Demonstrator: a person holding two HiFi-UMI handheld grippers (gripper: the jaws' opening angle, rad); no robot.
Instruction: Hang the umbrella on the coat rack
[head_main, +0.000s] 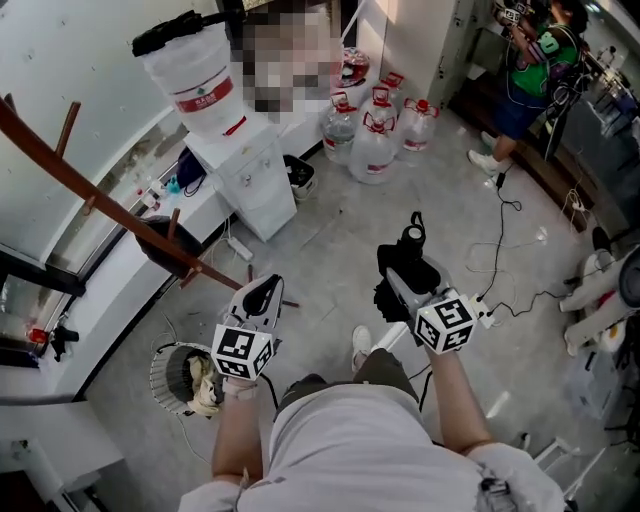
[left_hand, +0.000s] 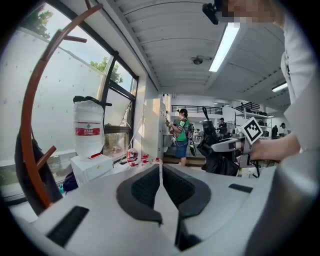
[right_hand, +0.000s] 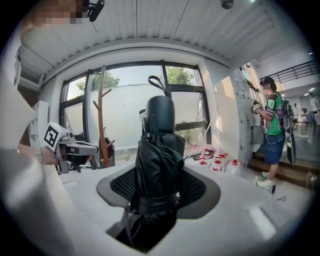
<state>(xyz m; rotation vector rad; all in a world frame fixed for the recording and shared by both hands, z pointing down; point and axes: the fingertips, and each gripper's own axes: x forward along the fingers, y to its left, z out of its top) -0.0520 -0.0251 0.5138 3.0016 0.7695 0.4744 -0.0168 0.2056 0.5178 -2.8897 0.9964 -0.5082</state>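
The right gripper (right_hand: 159, 186) is clamped on the folded black umbrella (right_hand: 158, 145), which stands up from between its jaws. The left gripper (left_hand: 161, 186), beside it, has its jaws pressed together on nothing. The brown wooden coat rack (head_main: 95, 200) leans ahead and left of the left gripper. Beyond it, an upturned water bottle (head_main: 192, 75) carries a red label (head_main: 205, 97) whose white print is too small to read.

- One umbrella (right_hand: 157, 160).
- One coat rack (head_main: 100, 200).
- Two tools: left tool (head_main: 262, 292), right tool (head_main: 398, 272).
- One water dispenser (head_main: 245, 175).
- At least four water jugs (head_main: 372, 150) beside the water dispenser.
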